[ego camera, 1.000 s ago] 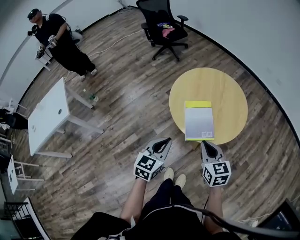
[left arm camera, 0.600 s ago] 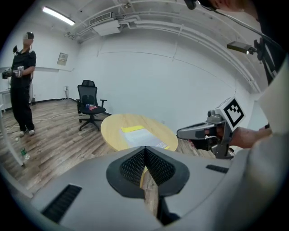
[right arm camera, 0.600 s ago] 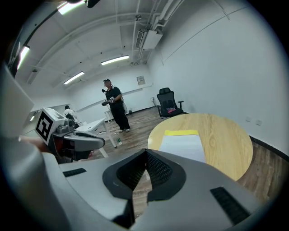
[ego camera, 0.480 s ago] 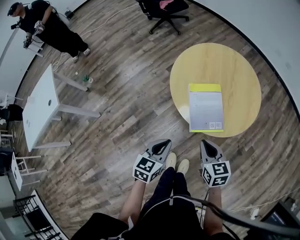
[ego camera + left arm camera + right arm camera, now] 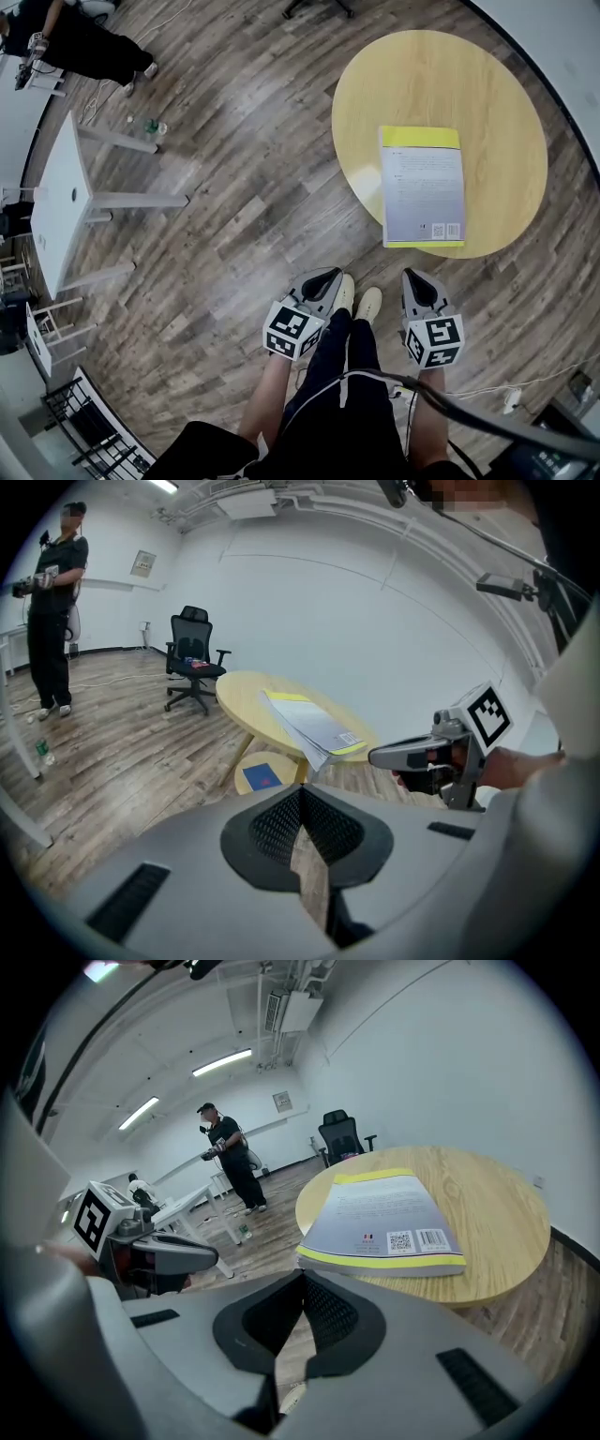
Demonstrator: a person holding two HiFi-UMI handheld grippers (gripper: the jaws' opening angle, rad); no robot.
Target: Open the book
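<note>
1. The book (image 5: 422,187) lies closed and flat on the round yellow counter (image 5: 441,84), back cover up (a barcode and a square code show near its lower edge). The cover is grey with a yellow band at the far end. The book's near edge sits at the counter's rim on the person's side.
2. The left gripper (image 5: 330,275) hangs over the wooden floor (image 5: 234,216), short of the counter and well apart from the book. Its own view shows its jaws met at the tips, with nothing between them.
3. The right gripper (image 5: 415,277) hangs beside it, just short of the counter's rim and pointing toward the book. Its jaws are closed together and empty too.
4. The person's shoes (image 5: 356,300) stand between the two grippers.
5. A white table (image 5: 56,197) stands away to the left. Another person (image 5: 52,621) stands by it, and an office chair (image 5: 192,658) sits beyond the counter.
</note>
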